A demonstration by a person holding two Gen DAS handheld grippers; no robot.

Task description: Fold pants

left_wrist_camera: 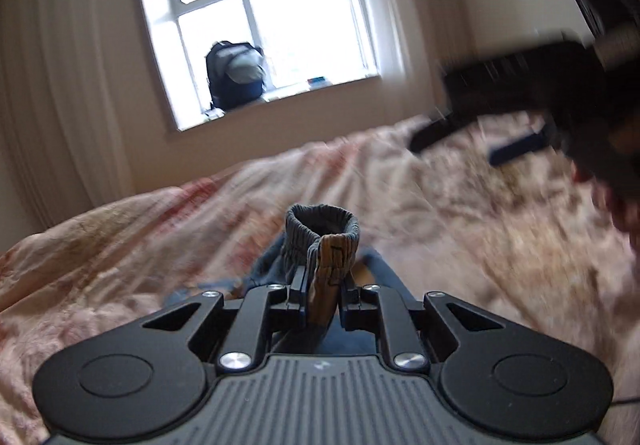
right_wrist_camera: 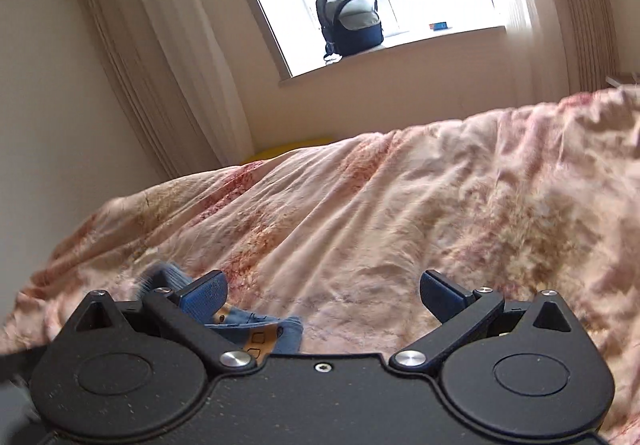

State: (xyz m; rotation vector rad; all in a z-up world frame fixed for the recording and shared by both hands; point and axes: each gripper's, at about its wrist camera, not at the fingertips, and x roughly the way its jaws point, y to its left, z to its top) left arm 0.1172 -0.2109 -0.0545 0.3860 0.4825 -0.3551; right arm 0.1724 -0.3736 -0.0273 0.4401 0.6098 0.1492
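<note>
The pants (left_wrist_camera: 320,245) are blue-grey with an elastic cuff and a tan patterned lining. My left gripper (left_wrist_camera: 323,295) is shut on a bunched cuff of them, held just above the bed. In the right wrist view the pants (right_wrist_camera: 276,329) lie on the bedspread at the lower left, beside and partly behind the left finger (right_wrist_camera: 204,291). My right gripper (right_wrist_camera: 322,295) is open and empty over the bedspread. It shows blurred in the left wrist view (left_wrist_camera: 480,135) at the upper right, jaws apart.
A pink floral bedspread (right_wrist_camera: 400,205) covers the bed. A window with a dark backpack (right_wrist_camera: 350,21) on its sill is on the far wall. Curtains (right_wrist_camera: 160,57) hang at the left. A yellow object (right_wrist_camera: 288,153) shows past the bed's far edge.
</note>
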